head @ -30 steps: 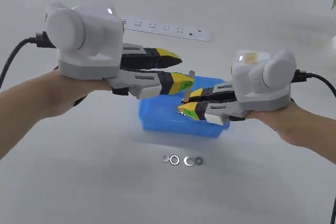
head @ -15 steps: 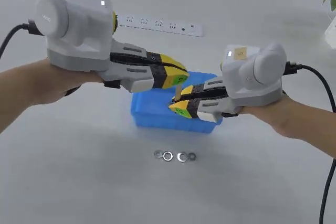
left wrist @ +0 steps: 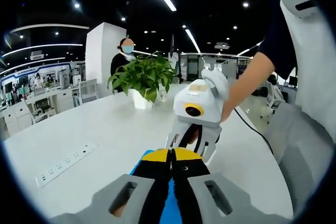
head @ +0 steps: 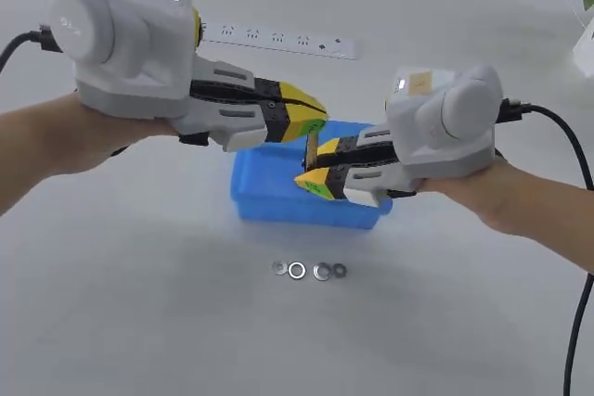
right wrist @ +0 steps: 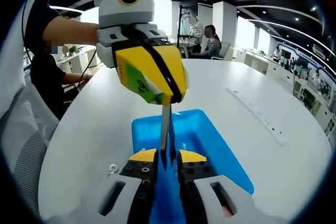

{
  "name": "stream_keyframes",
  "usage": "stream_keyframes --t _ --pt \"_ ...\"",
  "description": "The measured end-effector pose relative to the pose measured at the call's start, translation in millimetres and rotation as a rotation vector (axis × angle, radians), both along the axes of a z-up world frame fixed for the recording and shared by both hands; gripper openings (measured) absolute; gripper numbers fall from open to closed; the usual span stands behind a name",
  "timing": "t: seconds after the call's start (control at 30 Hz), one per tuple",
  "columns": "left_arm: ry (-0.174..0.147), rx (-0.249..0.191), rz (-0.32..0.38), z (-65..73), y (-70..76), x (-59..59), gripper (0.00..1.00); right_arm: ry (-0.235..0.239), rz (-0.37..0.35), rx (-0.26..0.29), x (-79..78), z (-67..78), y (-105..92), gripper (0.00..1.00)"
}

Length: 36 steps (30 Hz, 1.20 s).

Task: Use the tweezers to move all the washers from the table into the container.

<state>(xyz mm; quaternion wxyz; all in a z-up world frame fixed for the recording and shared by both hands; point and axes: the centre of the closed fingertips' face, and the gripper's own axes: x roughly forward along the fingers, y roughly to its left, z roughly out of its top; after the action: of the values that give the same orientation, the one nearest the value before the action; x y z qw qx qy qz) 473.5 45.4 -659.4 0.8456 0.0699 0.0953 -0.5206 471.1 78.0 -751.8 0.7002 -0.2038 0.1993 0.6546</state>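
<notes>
Four washers (head: 297, 271) in a row on the table (head: 139, 322), just in front of the blue container (head: 264, 199). Over the container, the left gripper (head: 314, 118) is clamped on the upper end of the tweezers (right wrist: 165, 124). The lower end sits between the narrowly parted jaws of the right gripper (head: 312, 181); can't tell if they pinch it. Power strip (head: 278, 40) behind.
</notes>
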Motion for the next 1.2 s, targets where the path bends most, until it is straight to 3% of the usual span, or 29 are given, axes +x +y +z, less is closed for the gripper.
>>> stream_keyframes --t 0.1,0.17,0.23,0.33,0.57,0.67,0.77,0.9,1.2 --pt "-0.012 0.008 0.01 2.6 1.6 -0.1 0.04 -0.014 -0.005 -0.009 1.0 1.2 -1.2 0.2" --pt "-0.001 0.004 0.017 5.4 1.7 0.0 0.04 -0.019 -0.005 -0.008 0.7 1.9 -2.4 0.22" --pt "-0.002 0.03 0.031 4.9 3.9 1.0 0.04 -0.054 -0.004 -0.012 2.2 3.4 -4.7 0.24" --pt "-0.006 0.033 0.035 8.8 7.1 -0.1 0.04 -0.075 -0.022 -0.015 2.2 6.6 -9.0 0.32" --pt "-0.03 0.048 0.031 21.2 5.7 -10.2 0.04 -0.102 -0.063 0.003 -2.2 23.6 -23.3 0.51" --pt "-0.048 0.048 0.027 28.1 3.9 -15.9 0.04 -0.138 -0.079 -0.032 -4.7 27.4 -34.7 0.53" --pt "-0.065 0.051 0.016 34.8 -0.2 -25.2 0.04 -0.139 -0.084 -0.005 -12.6 35.4 -41.5 0.57" --pt "-0.086 0.074 0.001 39.4 -4.6 -36.6 0.04 -0.198 -0.047 -0.056 -24.0 31.6 -55.1 0.63" --pt "-0.121 0.066 -0.012 52.5 5.6 -58.3 0.04 -0.166 -0.017 -0.066 -64.0 26.4 -78.1 0.78"
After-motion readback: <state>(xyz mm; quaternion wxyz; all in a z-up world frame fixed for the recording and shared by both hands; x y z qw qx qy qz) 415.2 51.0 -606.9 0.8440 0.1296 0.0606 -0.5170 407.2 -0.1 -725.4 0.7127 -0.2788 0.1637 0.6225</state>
